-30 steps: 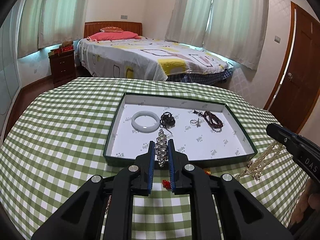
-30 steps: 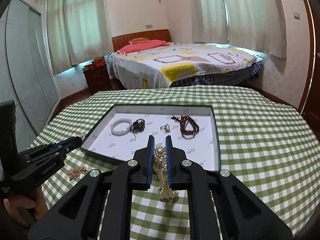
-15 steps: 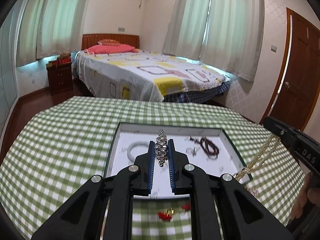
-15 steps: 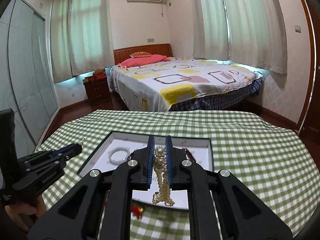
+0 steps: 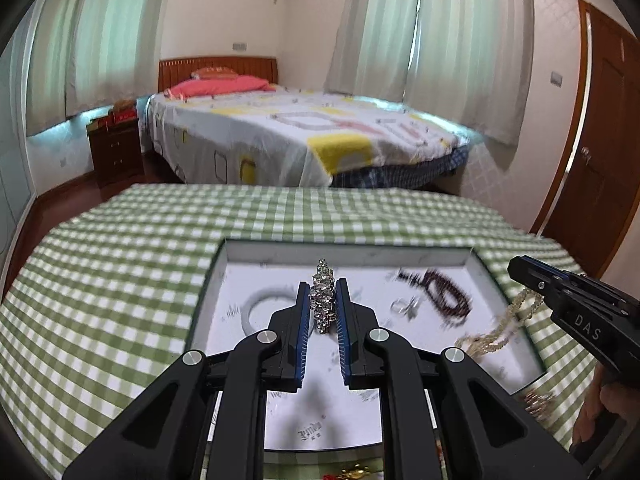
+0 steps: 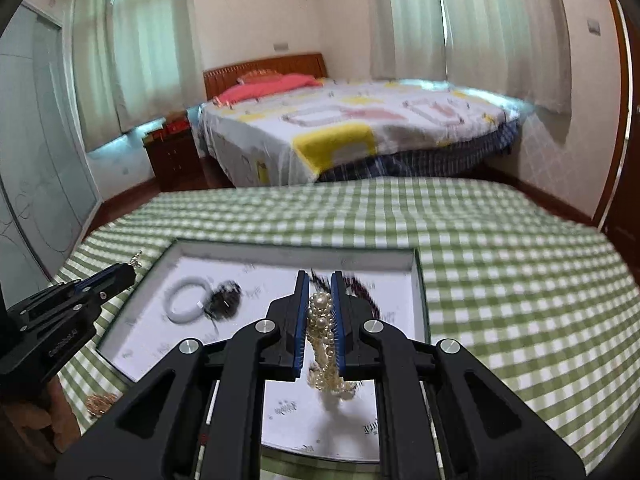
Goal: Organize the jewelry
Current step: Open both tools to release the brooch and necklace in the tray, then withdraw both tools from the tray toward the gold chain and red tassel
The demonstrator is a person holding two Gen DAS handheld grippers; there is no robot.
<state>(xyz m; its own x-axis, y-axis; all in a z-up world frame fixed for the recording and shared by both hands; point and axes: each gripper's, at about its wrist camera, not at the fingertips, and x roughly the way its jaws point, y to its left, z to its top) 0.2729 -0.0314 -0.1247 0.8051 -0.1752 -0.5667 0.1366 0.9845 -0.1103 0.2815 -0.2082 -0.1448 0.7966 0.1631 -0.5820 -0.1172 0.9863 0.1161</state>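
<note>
My left gripper is shut on a rhinestone bracelet and holds it above the white-lined green tray. My right gripper is shut on a pearl necklace that hangs down over the tray. The tray holds a white jade bangle, a dark hair tie, a small ring and a dark red bead strand. The right gripper also shows in the left wrist view, with the pearls trailing from it.
The tray sits on a table with a green checked cloth. A gold piece lies on the cloth left of the tray, and red and gold bits lie at its near edge. A bed stands behind the table.
Both grippers have moved forward and now hover over the tray with their jewelry. The tray looks closer and blurred with motion.
</note>
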